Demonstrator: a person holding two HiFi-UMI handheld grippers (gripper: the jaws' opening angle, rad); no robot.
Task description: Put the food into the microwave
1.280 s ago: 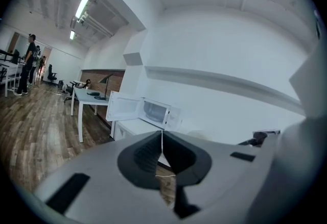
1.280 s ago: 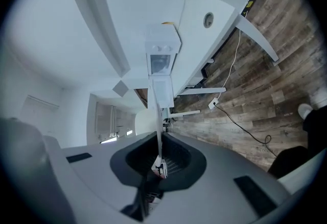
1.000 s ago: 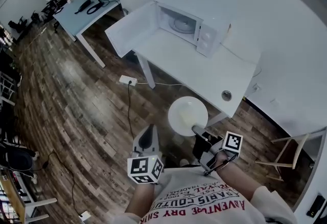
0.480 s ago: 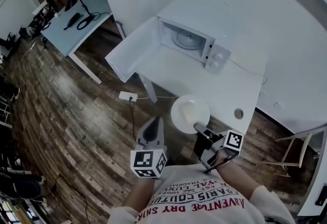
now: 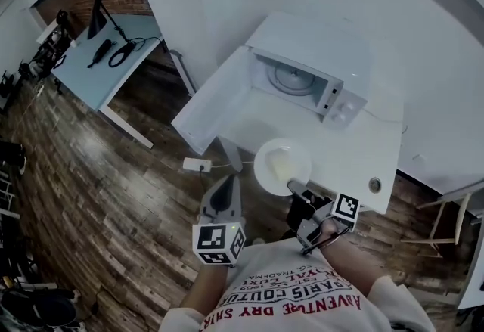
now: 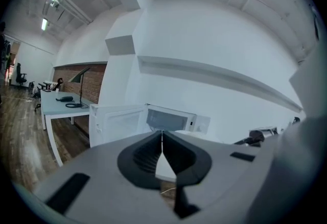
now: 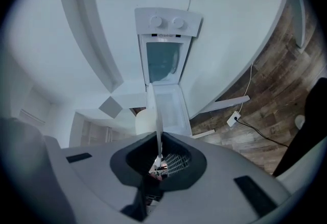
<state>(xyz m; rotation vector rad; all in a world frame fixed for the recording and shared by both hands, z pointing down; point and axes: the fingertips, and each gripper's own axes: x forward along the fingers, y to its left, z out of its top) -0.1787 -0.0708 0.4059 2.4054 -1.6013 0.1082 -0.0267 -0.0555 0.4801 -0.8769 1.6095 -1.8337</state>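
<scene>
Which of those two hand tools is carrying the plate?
The right tool, shut on the white plate's rim; the left tool is shut with nothing in it.

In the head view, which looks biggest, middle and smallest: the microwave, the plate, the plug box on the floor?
1. microwave, clearly largest.
2. plate, though it is held nearer the camera.
3. plug box, smallest, but also farthest away.
</scene>
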